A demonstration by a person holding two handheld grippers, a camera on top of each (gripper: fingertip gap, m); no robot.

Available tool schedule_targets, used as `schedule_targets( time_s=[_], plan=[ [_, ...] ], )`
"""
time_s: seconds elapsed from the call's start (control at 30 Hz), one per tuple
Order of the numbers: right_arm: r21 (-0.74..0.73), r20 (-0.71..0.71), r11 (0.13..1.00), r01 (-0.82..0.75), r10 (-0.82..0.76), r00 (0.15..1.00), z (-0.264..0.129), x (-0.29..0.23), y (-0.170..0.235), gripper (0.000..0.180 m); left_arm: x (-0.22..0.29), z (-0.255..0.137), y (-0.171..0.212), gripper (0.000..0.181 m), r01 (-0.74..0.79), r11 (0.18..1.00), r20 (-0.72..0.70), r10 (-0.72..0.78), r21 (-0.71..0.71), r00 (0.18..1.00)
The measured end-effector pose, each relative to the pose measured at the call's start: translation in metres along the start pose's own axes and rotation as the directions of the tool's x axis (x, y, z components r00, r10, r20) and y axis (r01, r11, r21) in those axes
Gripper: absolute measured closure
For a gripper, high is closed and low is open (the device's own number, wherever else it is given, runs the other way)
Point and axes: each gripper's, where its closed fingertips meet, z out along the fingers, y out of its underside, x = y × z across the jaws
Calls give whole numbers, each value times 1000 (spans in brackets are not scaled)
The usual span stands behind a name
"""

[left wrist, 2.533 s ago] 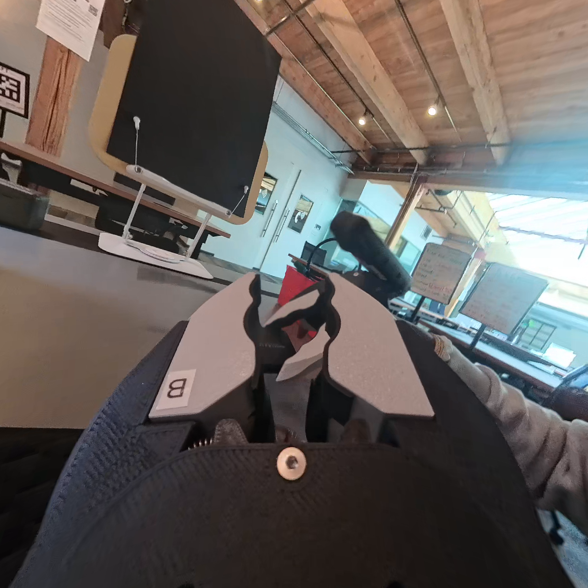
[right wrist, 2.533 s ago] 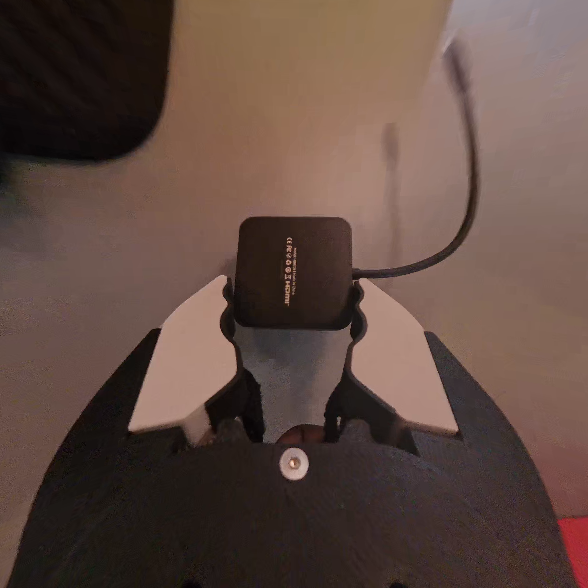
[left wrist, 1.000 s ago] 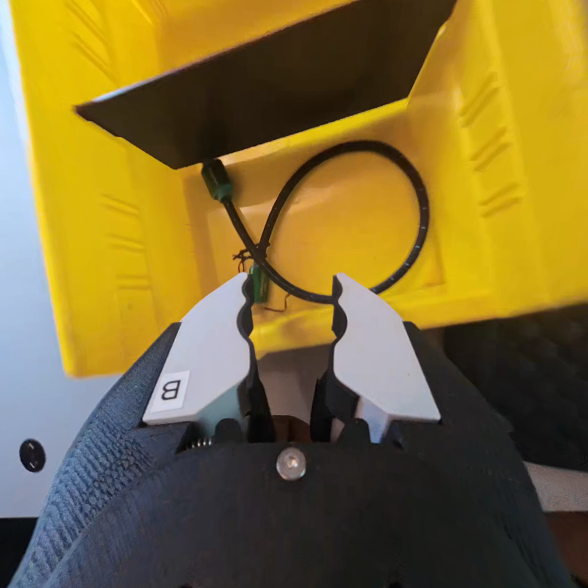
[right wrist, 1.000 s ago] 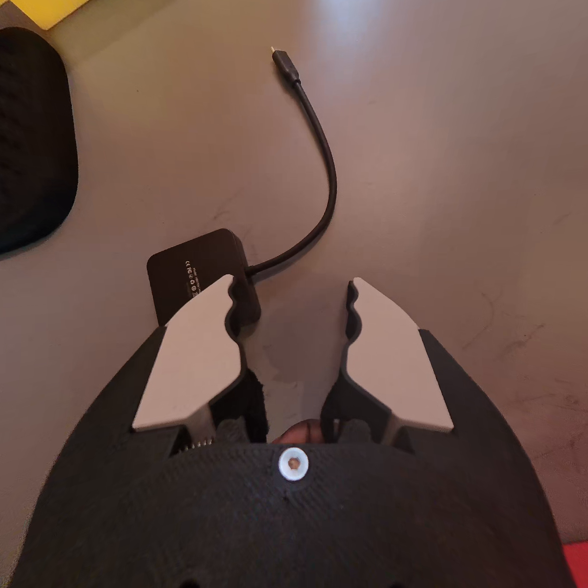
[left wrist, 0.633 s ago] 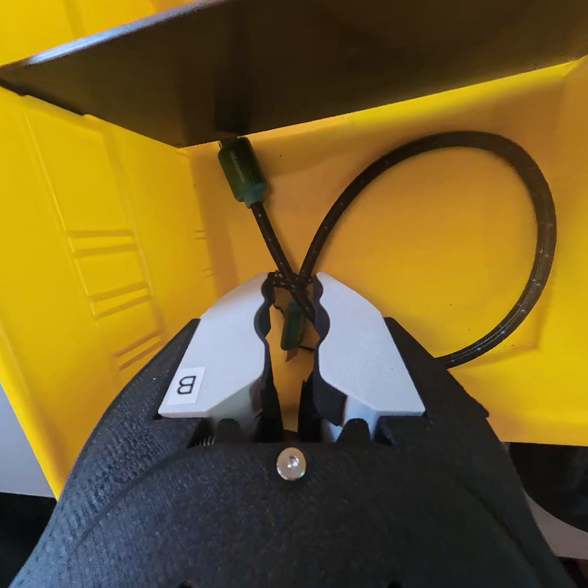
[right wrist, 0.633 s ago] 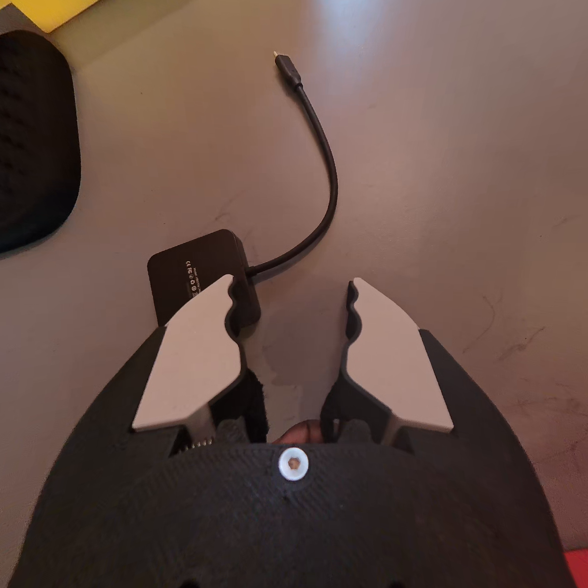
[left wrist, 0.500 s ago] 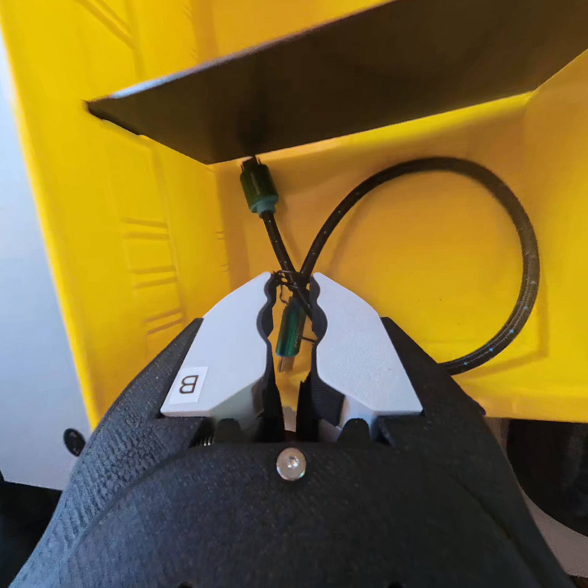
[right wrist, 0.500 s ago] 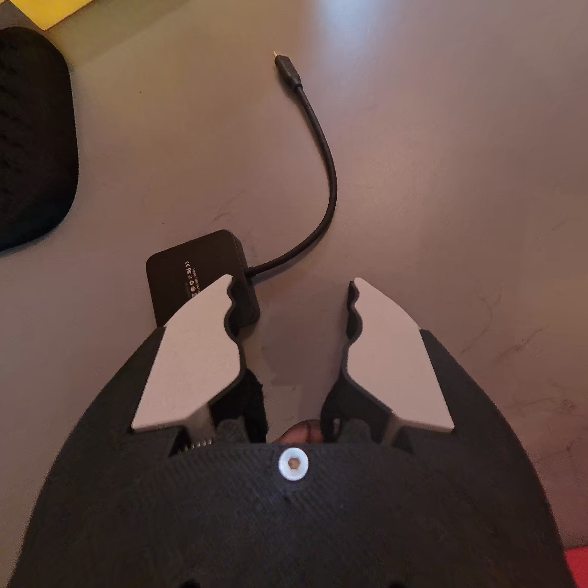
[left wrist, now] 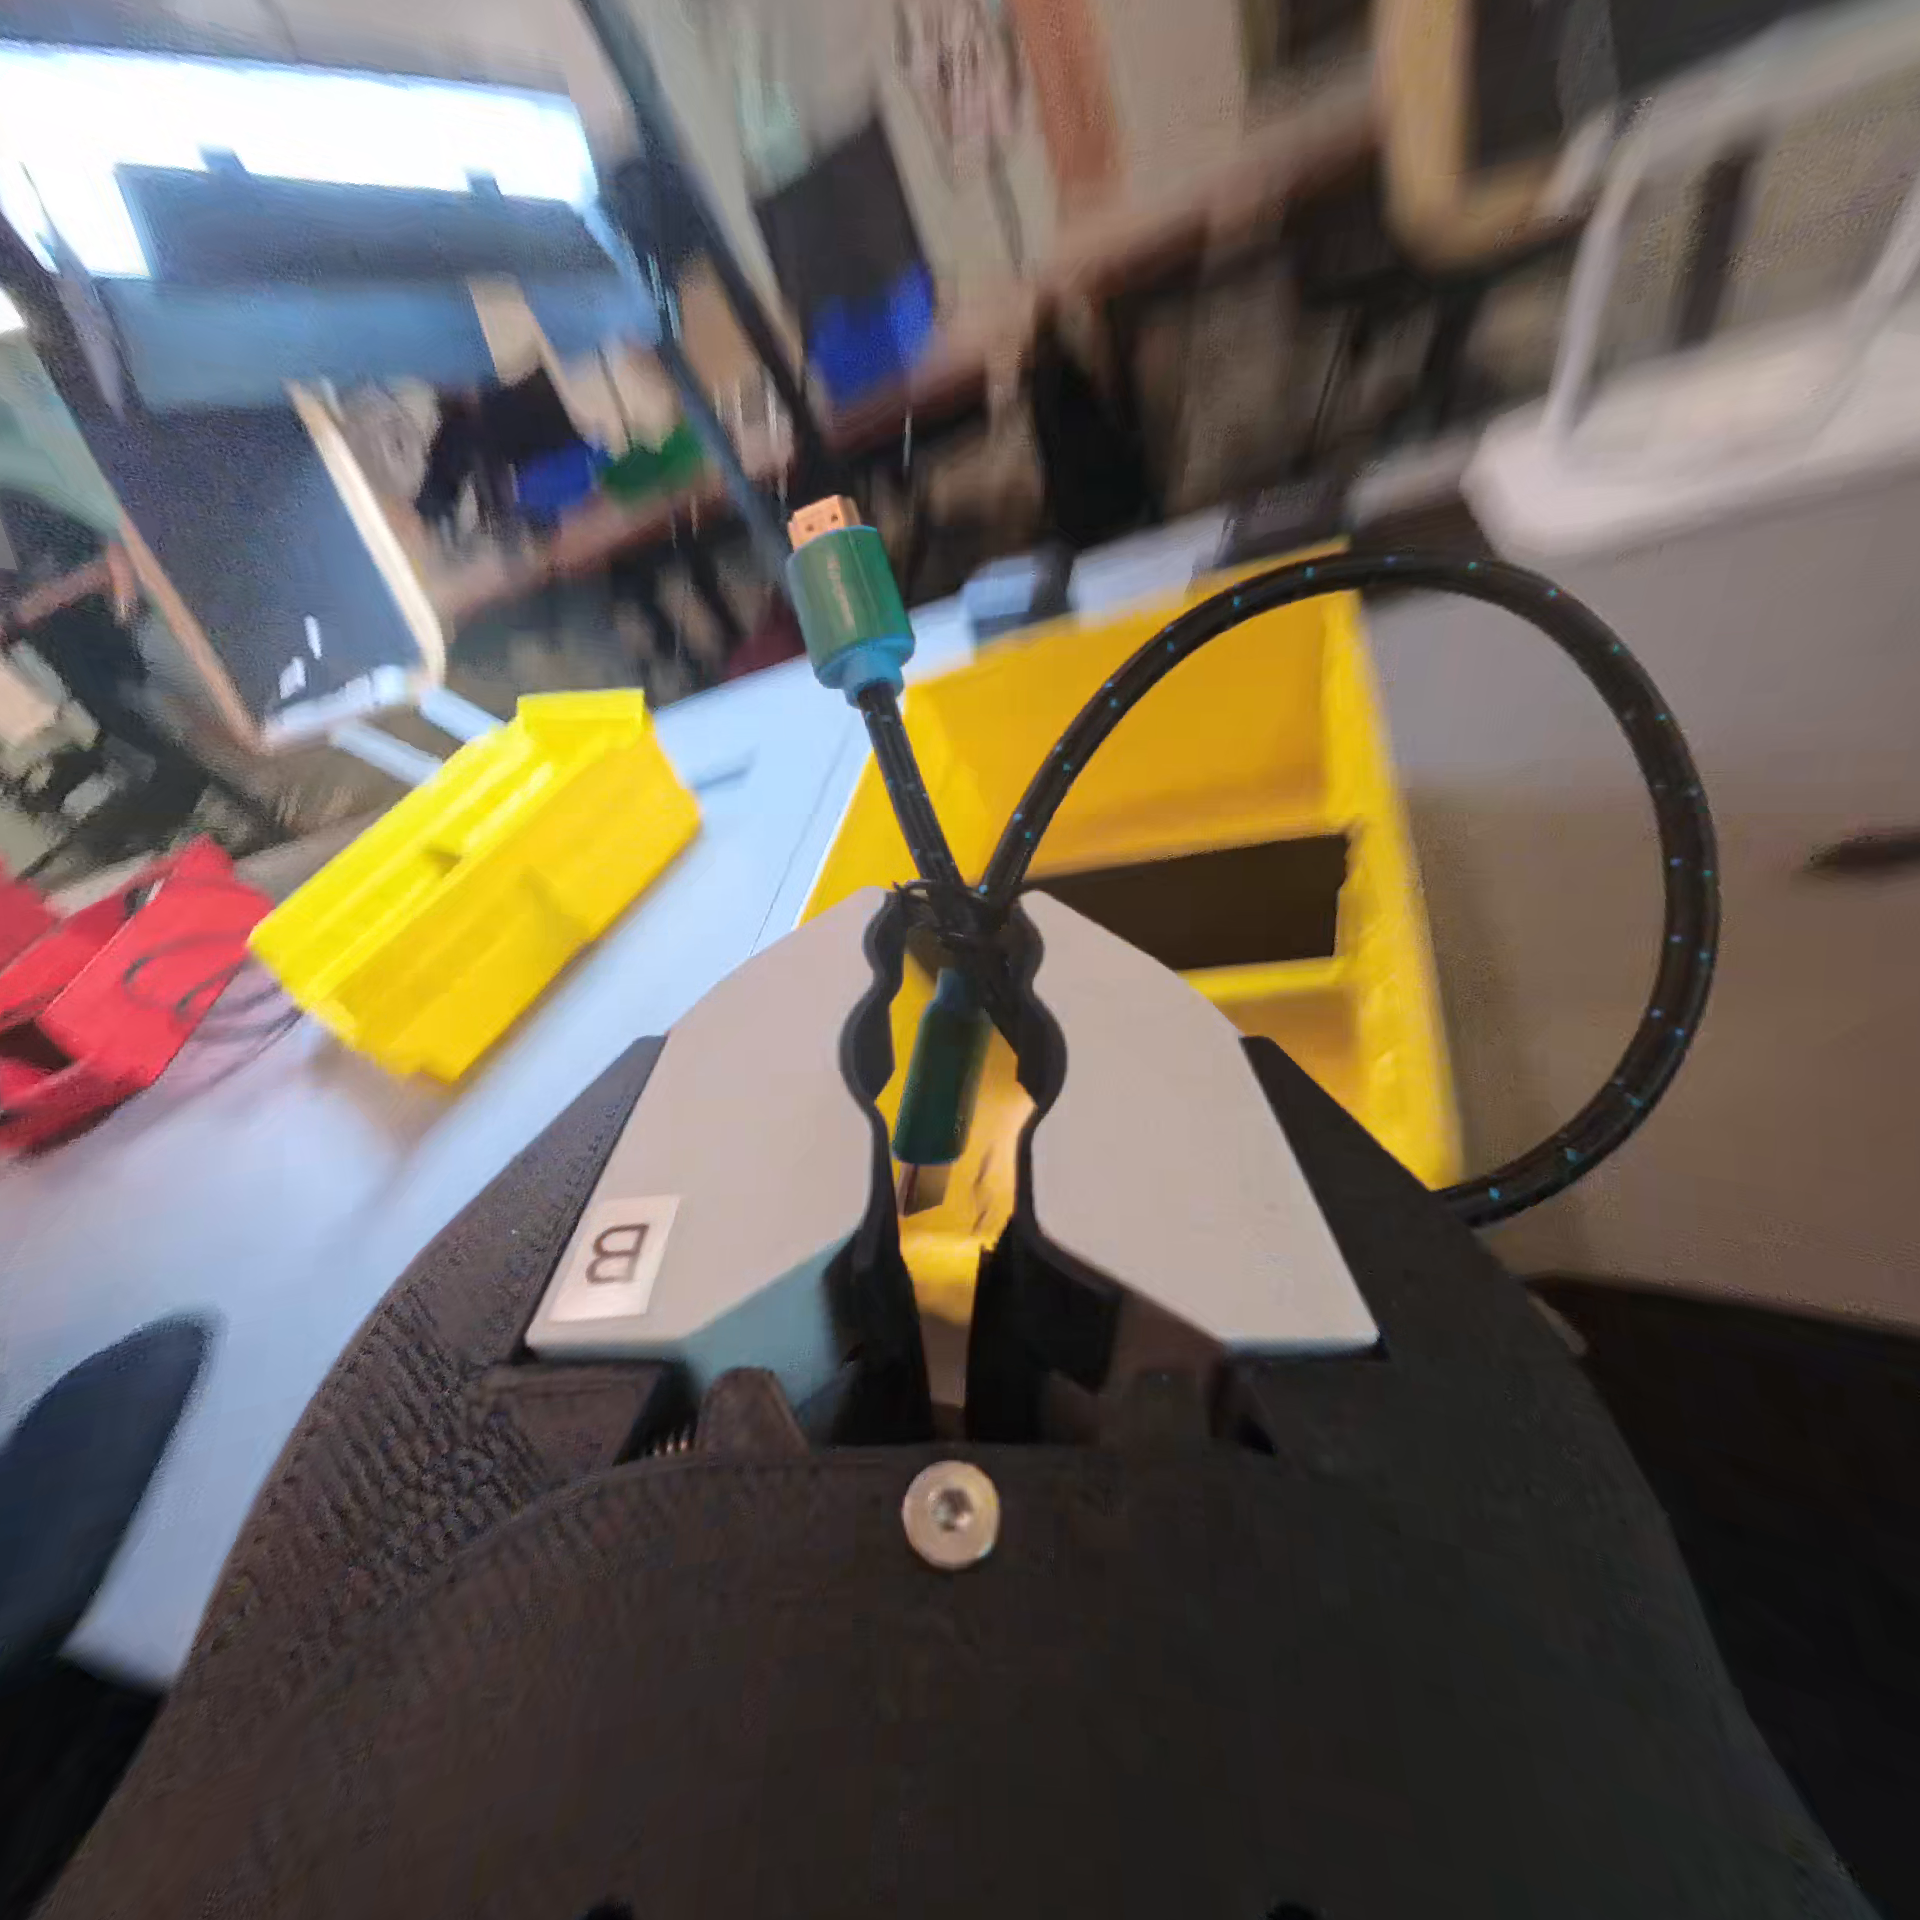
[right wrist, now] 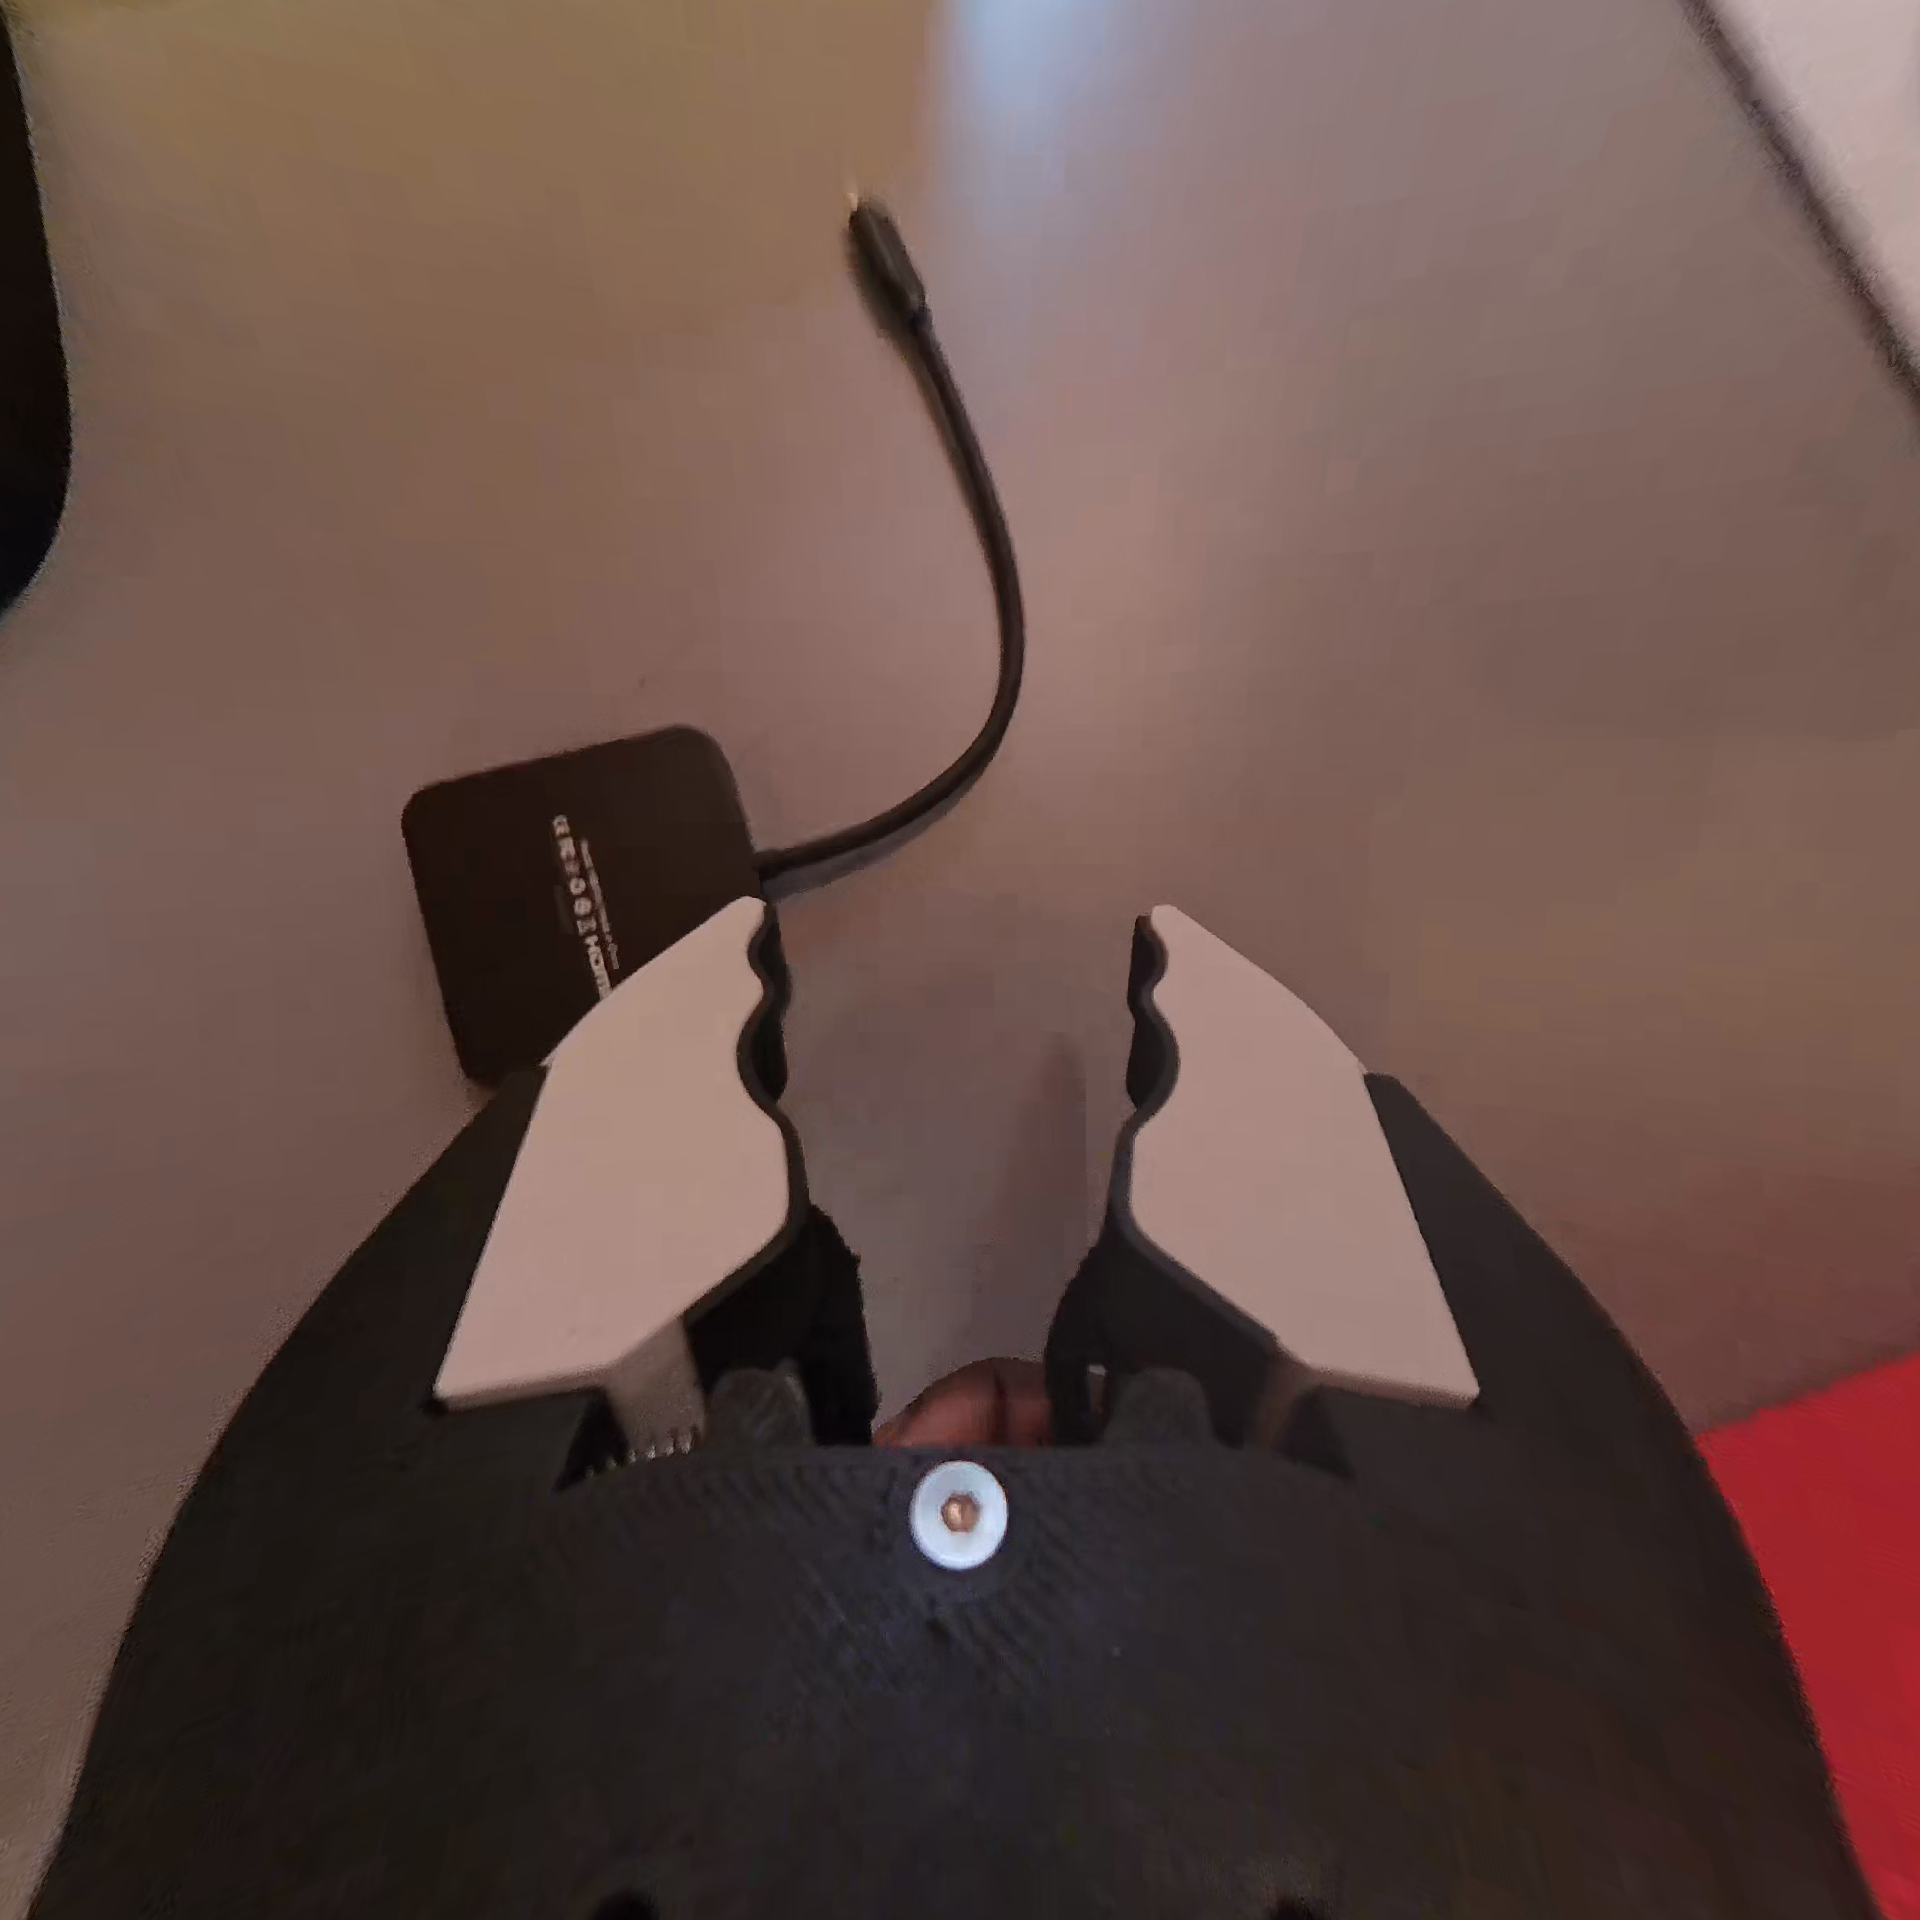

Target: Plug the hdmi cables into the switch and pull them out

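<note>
My left gripper [left wrist: 951, 920] is shut on a short braided black HDMI cable [left wrist: 1652, 862] where its two ends cross, tied together. One green plug [left wrist: 847, 608] points up beyond the fingertips; the other green plug [left wrist: 940, 1081] hangs between the fingers. The cable is held in the air above a yellow bin [left wrist: 1392, 997]. My right gripper [right wrist: 951, 920] is open and empty above the grey table. The black square switch [right wrist: 577, 883] lies flat just left of its left finger [right wrist: 665, 1091]. The switch's thin black lead [right wrist: 992, 644] curls away to a small plug [right wrist: 883, 255].
A second yellow bin [left wrist: 468, 883] lies on the white table to the left, with red bins [left wrist: 94, 987] beyond it. A white box [left wrist: 1704, 831] stands right of the divided yellow bin. A red patch [right wrist: 1829, 1538] shows at the right wrist view's lower right. The background is blurred.
My left gripper closed on the cable inside the yellow bin and has lifted it out and swung upward. My right gripper released the switch earlier and now hovers open, shifted slightly right.
</note>
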Motion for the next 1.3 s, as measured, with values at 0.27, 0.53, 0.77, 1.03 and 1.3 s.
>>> schedule_targets(
  time_s=[0.27,0.53,0.77,1.03,1.3],
  plan=[
    [543,-79,821,176,-159,984,-59,-32,-83,127,120,-100,-46,163,69,849,-466,218,524,857],
    [810,413,580,-87,-458,787,-109,-137,-93,136,212,-109,-11,163,-36,859,-682,429,510,592],
    [809,388,586,-36,-487,782,-96,-156,-88,138,272,-105,29,163,-231,842,-758,539,487,367],
    [824,138,501,264,-630,764,-78,-157,-75,138,282,-93,60,163,-305,826,-770,557,474,312],
    [735,256,612,291,-649,717,-59,-160,-55,133,275,-99,56,163,-241,830,-770,556,502,312]
  ],
)
